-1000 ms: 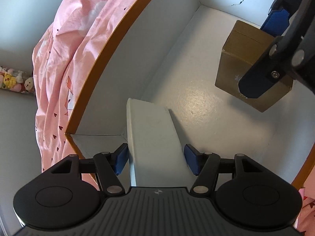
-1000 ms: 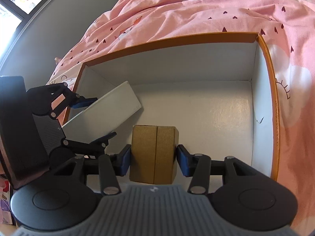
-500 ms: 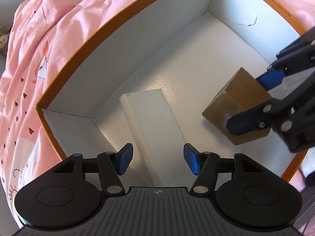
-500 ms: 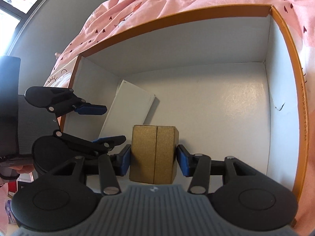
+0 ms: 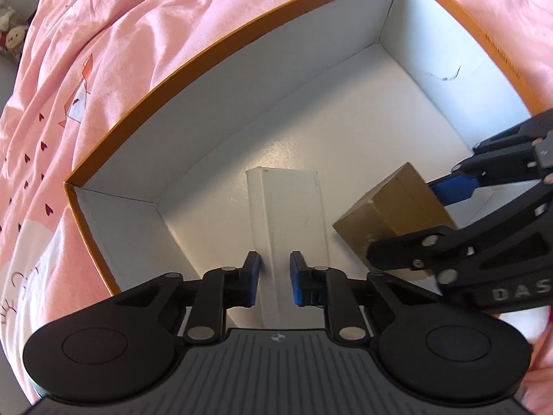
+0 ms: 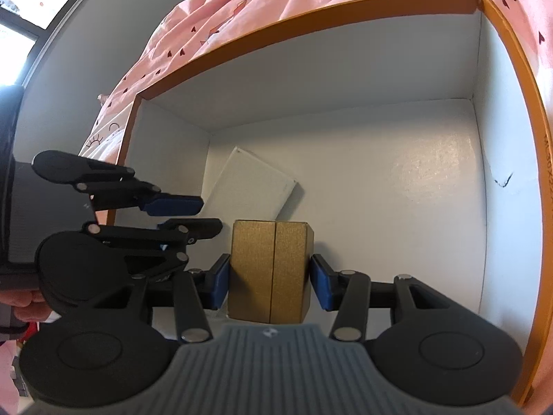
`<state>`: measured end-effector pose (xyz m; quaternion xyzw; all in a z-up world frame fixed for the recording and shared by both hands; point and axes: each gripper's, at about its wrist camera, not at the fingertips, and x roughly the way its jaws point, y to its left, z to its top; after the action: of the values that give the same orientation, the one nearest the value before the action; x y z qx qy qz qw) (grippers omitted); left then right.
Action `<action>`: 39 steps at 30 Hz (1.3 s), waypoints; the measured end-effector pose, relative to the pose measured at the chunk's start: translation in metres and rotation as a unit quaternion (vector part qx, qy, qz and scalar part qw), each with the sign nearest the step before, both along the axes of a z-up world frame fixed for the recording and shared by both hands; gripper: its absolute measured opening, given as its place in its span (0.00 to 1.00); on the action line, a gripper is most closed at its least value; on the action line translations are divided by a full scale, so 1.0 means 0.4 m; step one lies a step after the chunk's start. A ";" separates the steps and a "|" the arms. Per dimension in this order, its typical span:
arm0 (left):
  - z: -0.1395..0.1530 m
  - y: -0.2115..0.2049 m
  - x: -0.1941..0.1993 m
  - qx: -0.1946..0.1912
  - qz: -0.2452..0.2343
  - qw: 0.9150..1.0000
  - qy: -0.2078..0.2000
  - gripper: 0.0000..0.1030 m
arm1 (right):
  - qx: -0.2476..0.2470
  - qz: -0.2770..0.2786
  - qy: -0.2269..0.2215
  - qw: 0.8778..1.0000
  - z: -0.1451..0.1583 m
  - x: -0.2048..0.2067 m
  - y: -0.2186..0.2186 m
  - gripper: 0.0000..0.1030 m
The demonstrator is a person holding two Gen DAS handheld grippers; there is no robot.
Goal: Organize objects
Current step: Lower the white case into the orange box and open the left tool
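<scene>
A flat white box (image 5: 290, 211) lies on the floor of the big orange-rimmed carton (image 5: 207, 62), near its left wall; it also shows in the right wrist view (image 6: 252, 186). My left gripper (image 5: 274, 278) hovers above the white box's near end with its jaws narrowed and apart from the box. My right gripper (image 6: 269, 278) is shut on a gold-brown cardboard box (image 6: 271, 269) and holds it inside the carton, to the right of the white box; the brown box also shows in the left wrist view (image 5: 390, 207).
The carton (image 6: 345, 10) sits on a pink bedspread with small hearts (image 5: 86, 69). Its white floor (image 6: 397, 190) extends to the right and far side. A black scribble (image 6: 503, 181) marks the right wall. A grey wall and window lie at the left.
My left gripper let go of the white box, which now lies in the carton, pulled back and narrowed its jaws. My right gripper keeps the brown box and has come lower into the carton.
</scene>
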<state>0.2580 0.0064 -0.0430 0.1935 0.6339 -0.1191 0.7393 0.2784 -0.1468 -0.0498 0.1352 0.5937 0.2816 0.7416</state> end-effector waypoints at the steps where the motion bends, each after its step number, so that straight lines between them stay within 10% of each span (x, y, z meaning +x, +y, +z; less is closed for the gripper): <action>1: 0.005 -0.003 0.001 -0.008 0.005 1.000 0.002 0.17 | -0.001 -0.002 0.000 1.000 -0.003 0.002 -0.003 0.50; 19: 0.021 -0.036 -0.020 -0.141 0.022 0.989 0.041 0.14 | -0.049 -0.034 0.008 0.998 -0.010 0.011 -0.077 0.49; 22: -0.011 -0.030 -0.016 -0.197 0.053 0.973 0.108 0.04 | -0.057 -0.033 0.007 0.998 -0.004 0.007 -0.083 0.49; 27: -0.049 -0.061 -0.046 -0.179 0.017 0.978 0.102 0.05 | -0.064 -0.031 -0.005 0.997 0.031 0.007 -0.092 0.49; 31: 0.027 -0.067 -0.059 -0.147 -0.035 0.988 0.018 0.14 | -0.074 -0.019 -0.005 0.997 0.028 0.006 -0.086 0.49; 35: 0.075 -0.071 -0.057 -0.119 -0.062 0.990 -0.040 0.51 | -0.073 -0.015 0.003 0.997 0.017 0.012 -0.079 0.49; 39: 0.038 -0.033 -0.051 -0.091 -0.078 0.992 -0.038 0.62 | -0.071 -0.016 0.007 0.997 0.016 0.011 -0.086 0.49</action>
<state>0.2374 -0.0067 -0.0277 0.1788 0.5749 -0.2264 0.7657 0.2829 -0.1813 -0.0432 0.0940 0.6153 0.2263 0.7492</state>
